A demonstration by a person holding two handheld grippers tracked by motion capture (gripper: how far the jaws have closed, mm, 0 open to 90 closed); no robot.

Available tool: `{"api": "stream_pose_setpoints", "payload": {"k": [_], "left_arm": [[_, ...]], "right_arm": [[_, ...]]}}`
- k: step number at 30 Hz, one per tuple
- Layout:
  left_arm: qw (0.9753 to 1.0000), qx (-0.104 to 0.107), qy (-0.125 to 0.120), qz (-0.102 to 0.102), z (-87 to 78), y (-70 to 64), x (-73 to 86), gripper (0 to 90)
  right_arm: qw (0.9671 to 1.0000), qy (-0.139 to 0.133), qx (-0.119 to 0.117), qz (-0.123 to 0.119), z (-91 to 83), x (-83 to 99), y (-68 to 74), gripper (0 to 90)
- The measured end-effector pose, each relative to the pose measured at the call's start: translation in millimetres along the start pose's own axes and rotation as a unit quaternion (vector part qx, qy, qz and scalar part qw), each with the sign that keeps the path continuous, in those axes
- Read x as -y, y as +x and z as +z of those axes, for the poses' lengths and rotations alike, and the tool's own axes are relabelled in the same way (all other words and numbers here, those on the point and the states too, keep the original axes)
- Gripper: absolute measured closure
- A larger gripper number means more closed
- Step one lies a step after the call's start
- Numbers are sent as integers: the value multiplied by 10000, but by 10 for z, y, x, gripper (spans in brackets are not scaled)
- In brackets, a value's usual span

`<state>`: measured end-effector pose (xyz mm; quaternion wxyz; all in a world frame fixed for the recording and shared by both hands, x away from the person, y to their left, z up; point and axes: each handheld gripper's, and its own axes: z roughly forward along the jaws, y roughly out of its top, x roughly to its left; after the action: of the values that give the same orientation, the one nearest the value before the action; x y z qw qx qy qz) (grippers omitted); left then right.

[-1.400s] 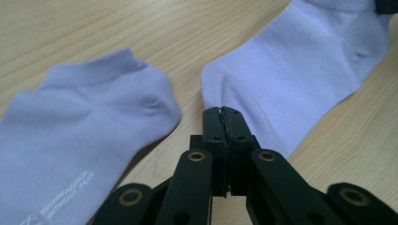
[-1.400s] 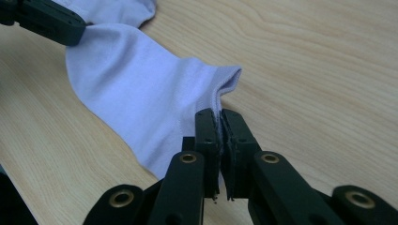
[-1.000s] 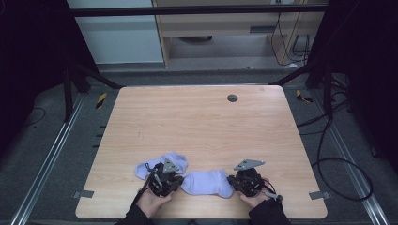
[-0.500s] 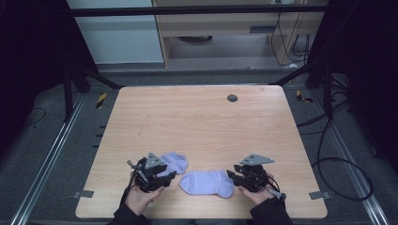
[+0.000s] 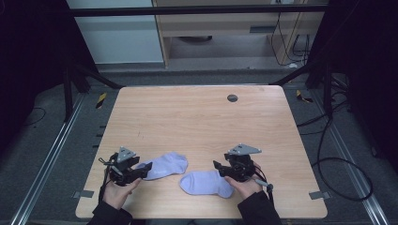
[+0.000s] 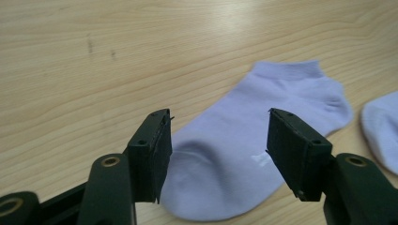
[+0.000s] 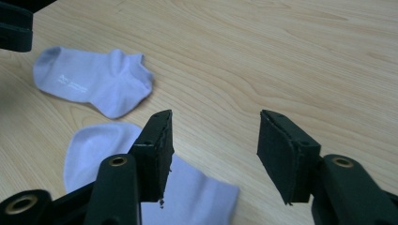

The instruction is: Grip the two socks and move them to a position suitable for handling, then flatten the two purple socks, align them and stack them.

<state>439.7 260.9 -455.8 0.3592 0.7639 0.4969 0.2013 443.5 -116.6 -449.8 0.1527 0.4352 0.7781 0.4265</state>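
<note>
- Looking down from the high view, the wooden table (image 5: 202,122) carries two pale lilac socks near its front edge. The left sock (image 5: 165,165) lies flat just beside the left gripper (image 5: 139,169), which a hand (image 5: 117,193) holds at the table's front left. The right sock (image 5: 207,183) lies a little nearer the front edge, beside the right gripper (image 5: 217,167), held by the other hand (image 5: 246,186). The two socks sit close together but do not touch. A small dark round disc (image 5: 232,98) is set in the tabletop near the far edge. Each gripper carries a grey three-cornered plate on top.
- Turning to the left gripper view, the left gripper (image 6: 218,157) has its two black jaws spread wide and holds nothing. The left sock (image 6: 263,140) lies flat on the wood between and beyond the jaws, its toe end nearest the camera and its cuff pointing away. An edge of the right sock (image 6: 382,129) shows at the right border.
- Moving to the right gripper view, the right gripper (image 7: 213,157) also stands wide apart and empty. The right sock (image 7: 101,145) lies under and beside its left jaw, partly hidden by it. The left sock (image 7: 94,84) rests farther off at the upper left, with small white lettering on its sole.
</note>
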Motion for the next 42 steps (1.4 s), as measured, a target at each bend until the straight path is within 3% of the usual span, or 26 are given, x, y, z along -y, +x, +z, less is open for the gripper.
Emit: {"api": "stream_pose_setpoints", "payload": {"k": [8, 14, 22, 32, 42], "left_arm": [[9995, -211, 79, -228, 11, 250, 74, 392], [9989, -306, 178, -298, 56, 345, 118, 421], [9986, -346, 312, -230, 107, 359, 140, 474], [9984, -247, 479, -148, 156, 331, 177, 567], [9971, -161, 734, -75, 230, 299, 201, 662]], "right_arm": [[9999, 52, -118, -68, 235, -152, 172, 447], [9998, 144, -144, -76, 445, -226, 274, 469], [9994, 276, -147, -132, 720, -270, 421, 500], [9984, 509, -124, -206, 1021, -298, 590, 546], [9973, 688, -10, -251, 1224, -251, 656, 583]]}}
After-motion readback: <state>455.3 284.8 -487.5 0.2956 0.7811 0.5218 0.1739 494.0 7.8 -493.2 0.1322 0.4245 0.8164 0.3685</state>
